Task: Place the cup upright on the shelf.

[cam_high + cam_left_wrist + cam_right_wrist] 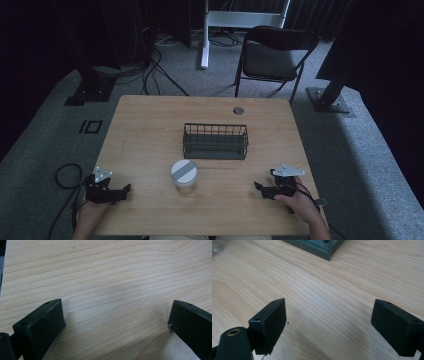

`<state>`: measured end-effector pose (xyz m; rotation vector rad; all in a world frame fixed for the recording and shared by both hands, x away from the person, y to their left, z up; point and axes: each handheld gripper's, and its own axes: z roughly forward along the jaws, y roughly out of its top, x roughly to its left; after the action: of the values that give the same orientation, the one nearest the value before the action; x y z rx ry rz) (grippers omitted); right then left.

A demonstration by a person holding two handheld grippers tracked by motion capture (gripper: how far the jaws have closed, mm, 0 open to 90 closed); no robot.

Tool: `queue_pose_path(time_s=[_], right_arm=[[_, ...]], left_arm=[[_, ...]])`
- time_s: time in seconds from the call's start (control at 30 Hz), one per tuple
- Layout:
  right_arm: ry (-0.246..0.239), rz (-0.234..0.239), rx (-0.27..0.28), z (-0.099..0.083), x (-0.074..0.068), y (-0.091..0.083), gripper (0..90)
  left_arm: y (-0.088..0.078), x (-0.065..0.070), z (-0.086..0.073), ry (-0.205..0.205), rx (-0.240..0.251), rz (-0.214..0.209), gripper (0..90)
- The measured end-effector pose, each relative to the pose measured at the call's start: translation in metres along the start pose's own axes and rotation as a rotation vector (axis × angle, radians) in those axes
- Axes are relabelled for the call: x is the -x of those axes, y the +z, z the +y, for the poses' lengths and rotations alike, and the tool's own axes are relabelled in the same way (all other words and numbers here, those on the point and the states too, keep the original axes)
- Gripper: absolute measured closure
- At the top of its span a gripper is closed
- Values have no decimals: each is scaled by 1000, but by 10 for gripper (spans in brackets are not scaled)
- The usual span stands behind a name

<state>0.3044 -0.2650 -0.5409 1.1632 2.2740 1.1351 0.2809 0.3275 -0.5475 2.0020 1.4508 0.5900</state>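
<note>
The clear glass jar with a round white-and-grey lid stands upright on the pale wooden counter, near its front edge and about midway between the 2 hands. From the left gripper it lies to the right and slightly farther from the person; from the right gripper it lies to the left, also slightly farther off. The left one looks somewhat nearer, so it seems better placed to reach in first, though either could. The jar's long axis is vertical, so a sideways approach with the jaws straddling its wall would suit. Just behind it and slightly right sits the dark green wire basket, its long side running across the counter. Both grippers rest low with jaws spread wide and nothing between them. The left gripper view gives bare wood grain between its jaws, while the right gripper view catches a corner of the basket at its top edge.
</note>
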Motion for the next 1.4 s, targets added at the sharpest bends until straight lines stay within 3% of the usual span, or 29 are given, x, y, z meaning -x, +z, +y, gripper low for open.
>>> queue_pose_path(time_s=[0.57, 0.6, 1.4], right_arm=[[-45, 75, 25, 11, -25, 12, 128], [-38, 100, 31, 13, -28, 14, 128], [-126, 211, 47, 36, -69, 38, 131]], left_arm=[[0, 0, 0, 0, 0, 0, 6], [0, 0, 0, 0, 0, 0, 6], [0, 0, 0, 0, 0, 0, 6]])
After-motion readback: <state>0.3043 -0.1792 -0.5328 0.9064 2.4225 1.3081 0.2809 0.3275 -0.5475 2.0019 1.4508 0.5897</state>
